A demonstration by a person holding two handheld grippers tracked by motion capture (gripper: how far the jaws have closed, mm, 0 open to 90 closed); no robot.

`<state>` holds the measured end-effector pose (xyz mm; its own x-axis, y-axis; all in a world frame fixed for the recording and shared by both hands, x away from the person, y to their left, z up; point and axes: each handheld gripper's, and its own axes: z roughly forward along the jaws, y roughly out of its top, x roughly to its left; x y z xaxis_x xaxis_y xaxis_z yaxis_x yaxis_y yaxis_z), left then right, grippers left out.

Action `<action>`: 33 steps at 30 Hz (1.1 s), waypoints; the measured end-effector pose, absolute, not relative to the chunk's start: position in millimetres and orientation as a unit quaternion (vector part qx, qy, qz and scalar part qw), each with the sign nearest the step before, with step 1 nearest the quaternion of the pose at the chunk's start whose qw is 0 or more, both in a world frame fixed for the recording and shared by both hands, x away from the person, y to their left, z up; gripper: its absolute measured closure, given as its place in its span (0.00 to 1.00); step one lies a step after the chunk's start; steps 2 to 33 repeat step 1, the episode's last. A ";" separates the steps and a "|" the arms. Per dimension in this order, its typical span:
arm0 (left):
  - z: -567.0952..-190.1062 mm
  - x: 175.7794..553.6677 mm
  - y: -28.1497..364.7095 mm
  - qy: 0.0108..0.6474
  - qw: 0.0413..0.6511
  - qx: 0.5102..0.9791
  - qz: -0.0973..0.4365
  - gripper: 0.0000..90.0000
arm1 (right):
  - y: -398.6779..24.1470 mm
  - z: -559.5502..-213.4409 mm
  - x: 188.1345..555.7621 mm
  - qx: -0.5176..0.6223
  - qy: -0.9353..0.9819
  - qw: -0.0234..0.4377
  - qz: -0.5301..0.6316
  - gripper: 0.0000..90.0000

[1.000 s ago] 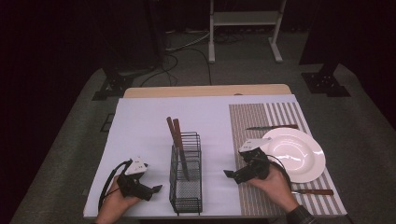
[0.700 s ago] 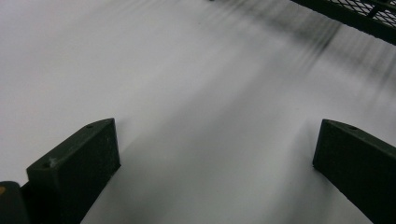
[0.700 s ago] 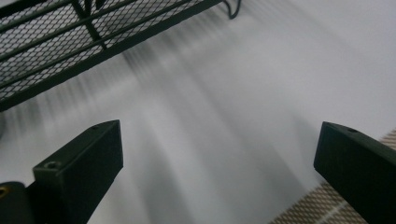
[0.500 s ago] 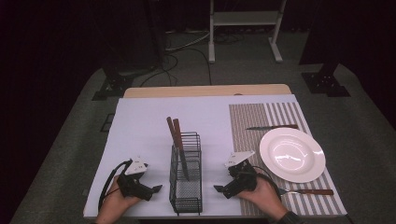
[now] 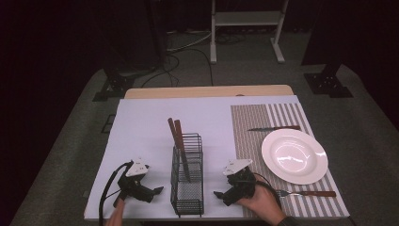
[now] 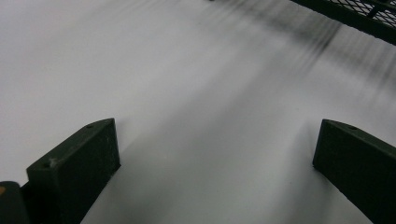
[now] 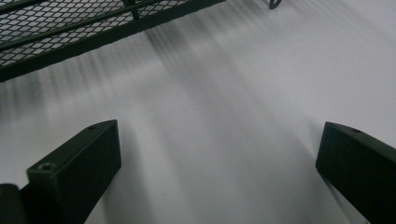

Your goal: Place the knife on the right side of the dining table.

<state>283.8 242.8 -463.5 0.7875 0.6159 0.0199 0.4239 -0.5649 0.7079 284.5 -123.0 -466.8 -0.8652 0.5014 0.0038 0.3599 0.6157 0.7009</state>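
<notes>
**Both grippers open, flanking the rack**

The wire rack (image 5: pixel 187 181) stands low in the middle of the high view, on the white sheet (image 5: pixel 141 127). Two brown-handled utensils (image 5: pixel 178 141) stick out of its top, leaning up and to the left in the frame.

The left gripper (image 5: pixel 153 192) rests at lower left, its jaws pointing right toward the rack. The right gripper (image 5: pixel 221 195) sits at lower right of the rack, its jaws pointing left toward it. Each gripper view shows two black jaws wide apart over bare white sheet with nothing between them, so both are open and empty. The rack's mesh crosses the upper right corner of the left gripper view and the upper left of the right gripper view.

The rack lies between the two tools, near each but apart; neither is clearly nearer. The handles rise nearly upright, above jaw level, so a grab would likely need a hand to lift and come in from the top.

Right of the rack, on the striped mat (image 5: pixel 249 132), lie a plate (image 5: pixel 294 155), a knife (image 5: pixel 274 128) above it and a fork (image 5: pixel 308 193) below it.
</notes>
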 end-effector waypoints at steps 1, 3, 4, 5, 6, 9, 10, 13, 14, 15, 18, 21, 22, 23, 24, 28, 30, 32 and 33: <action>-463.5 283.8 242.8 0.297 0.359 0.874 0.134 0.00 | -123.1 -466.9 284.6 0.241 0.893 0.097 0.367 0.00; -463.5 283.8 242.8 0.297 0.359 0.874 0.134 0.00 | -123.1 -466.9 284.6 0.241 0.893 0.097 0.367 0.00; -463.5 283.8 242.8 0.297 0.359 0.874 0.134 0.00 | -123.1 -466.9 284.6 0.241 0.893 0.097 0.367 0.00; -463.5 283.8 242.8 0.297 0.359 0.874 0.134 0.00 | -123.1 -466.9 284.6 0.241 0.893 0.097 0.367 0.00; -463.5 283.8 242.8 0.297 0.359 0.874 0.134 0.00 | -123.1 -466.9 284.6 0.241 0.893 0.097 0.367 0.00; -463.5 283.8 242.8 0.297 0.359 0.874 0.134 0.00 | -123.1 -466.9 284.6 0.241 0.893 0.097 0.367 0.00; -463.5 283.8 242.8 0.297 0.359 0.874 0.134 0.00 | -123.1 -466.9 284.6 0.241 0.893 0.097 0.367 0.00; -463.5 283.8 242.8 0.297 0.359 0.874 0.134 0.00 | -123.1 -466.9 284.6 0.241 0.893 0.097 0.367 0.00; -463.5 283.8 242.8 0.297 0.359 0.874 0.134 0.00 | -123.1 -466.9 284.6 0.241 0.893 0.097 0.367 0.00; -463.5 283.8 242.8 0.297 0.359 0.874 0.134 0.00 | -123.1 -466.9 284.6 0.241 0.893 0.097 0.367 0.00; -463.5 283.8 242.8 0.297 0.359 0.874 0.134 0.00 | -123.1 -466.9 284.6 0.241 0.893 0.097 0.367 0.00; -463.5 283.8 242.8 0.297 0.359 0.874 0.134 0.00 | -123.1 -466.9 284.6 0.241 0.893 0.097 0.367 0.00; -463.5 283.8 242.8 0.297 0.359 0.874 0.134 0.00 | -123.1 -466.9 284.6 0.241 0.893 0.097 0.367 0.00; -463.5 283.8 242.8 0.297 0.359 0.874 0.134 0.00 | -123.1 -466.9 284.6 0.241 0.893 0.097 0.367 0.00; -463.5 283.8 242.8 0.297 0.359 0.874 0.134 0.00 | -123.1 -466.9 284.6 0.241 0.893 0.097 0.367 0.00; -463.5 283.8 242.8 0.297 0.359 0.874 0.134 0.00 | -123.1 -466.9 284.6 0.241 0.893 0.097 0.367 0.00; -463.5 283.8 242.8 0.297 0.359 0.874 0.134 0.00 | -123.1 -466.9 284.6 0.241 0.893 0.097 0.367 0.00; -463.5 283.8 242.8 0.297 0.359 0.874 0.134 0.00 | -123.1 -466.9 284.6 0.241 0.893 0.097 0.367 0.00; -463.5 283.8 242.8 0.297 0.359 0.874 0.134 0.00 | -123.1 -466.9 284.6 0.241 0.893 0.097 0.367 0.00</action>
